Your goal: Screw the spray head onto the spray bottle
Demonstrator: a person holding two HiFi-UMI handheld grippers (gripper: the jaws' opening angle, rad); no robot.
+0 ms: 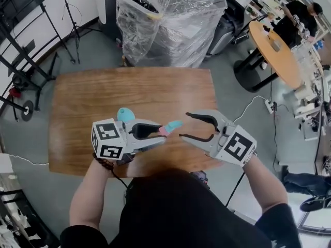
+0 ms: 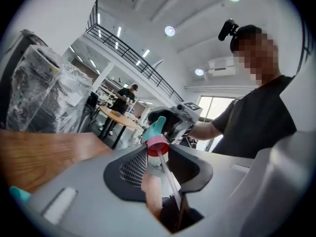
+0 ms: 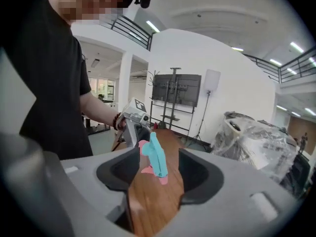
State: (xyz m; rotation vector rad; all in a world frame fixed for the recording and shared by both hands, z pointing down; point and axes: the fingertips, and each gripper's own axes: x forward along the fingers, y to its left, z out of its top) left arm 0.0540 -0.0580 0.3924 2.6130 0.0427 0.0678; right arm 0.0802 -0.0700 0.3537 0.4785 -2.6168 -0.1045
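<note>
**Spray head held out in the left gripper**

From the head view, we see the spray head (image 1: 171, 127), teal with a pink ring, sticking out past the tips of the left gripper (image 1: 161, 132). That gripper is clenched on it and lies level above the worktop (image 1: 103, 92). It points the head across at the right gripper (image 1: 184, 125). The right gripper is let go, with its jaws wide and nothing between them, and it sits just beside the teal tip without touching it. We think the head is held out this way so the other gripper can reach it. A round teal thing (image 1: 125, 114) lies on the worktop behind the left gripper, and we cannot tell what it is.

From the left gripper view, the jaws squeeze the white part just under the pink ring. A thin tube (image 2: 171, 181) runs from the head back toward the camera. Something pale sits round the tube lower down. It may be the spray bottle, but we cannot tell, so we cannot say if the head is screwed on yet.

From the right gripper view, the jaws stand apart with only the worktop showing between them. The spray head shows farther off, in line with the gap. We think this gripper is lined up so it could close on the head and turn it.
</note>
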